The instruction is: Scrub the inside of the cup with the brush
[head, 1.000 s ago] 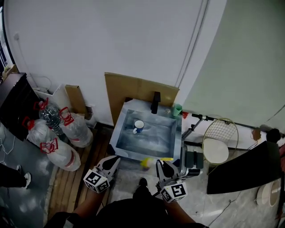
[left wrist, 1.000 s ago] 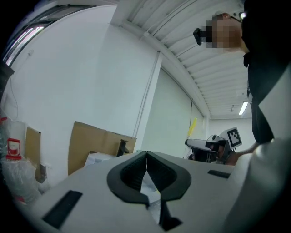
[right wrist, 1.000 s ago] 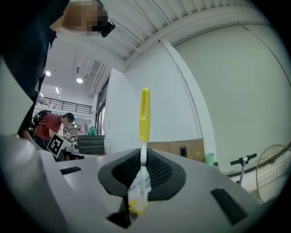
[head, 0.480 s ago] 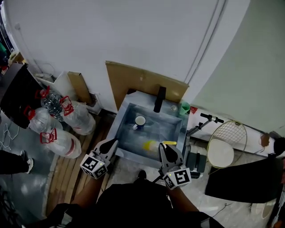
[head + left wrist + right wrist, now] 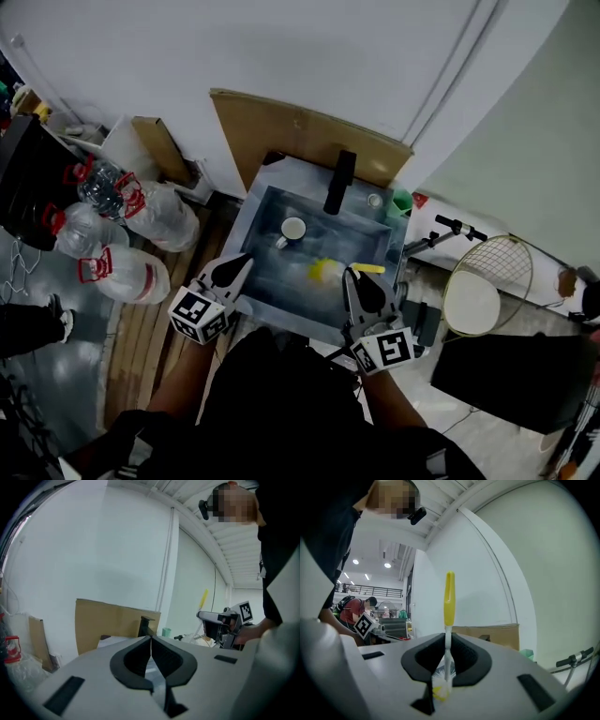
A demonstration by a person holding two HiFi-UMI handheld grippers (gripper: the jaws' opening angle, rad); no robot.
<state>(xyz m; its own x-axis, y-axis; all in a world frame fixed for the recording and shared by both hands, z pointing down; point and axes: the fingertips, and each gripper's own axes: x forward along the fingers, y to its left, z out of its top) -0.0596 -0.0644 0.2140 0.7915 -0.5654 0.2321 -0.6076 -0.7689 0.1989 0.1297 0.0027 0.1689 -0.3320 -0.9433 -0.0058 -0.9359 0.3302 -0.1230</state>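
Observation:
A white cup [image 5: 293,229] stands in the far left part of the metal sink [image 5: 371,242]. My right gripper [image 5: 353,275] hovers over the sink's near right side, shut on the thin stem of a brush [image 5: 325,270]. The brush's yellow handle [image 5: 449,598] sticks up past the jaws and its white and yellow bristles [image 5: 440,687] hang below my right gripper [image 5: 448,644]. Over the sink's near left edge, my left gripper [image 5: 246,259] is shut with nothing in it; in its own view my left gripper [image 5: 151,643] has its pads pressed together. The cup lies ahead of both, apart from them.
A black faucet [image 5: 339,182] rises at the sink's back edge with a cardboard sheet [image 5: 298,134] behind it. A small green cup [image 5: 401,202] sits at the back right. Large water bottles [image 5: 125,244] lie left of the sink. A wire chair [image 5: 487,289] stands to the right.
Both grippers have moved forward from in front of the sink to over its near edge. The brush has travelled with the right gripper. The cup has stayed in place.

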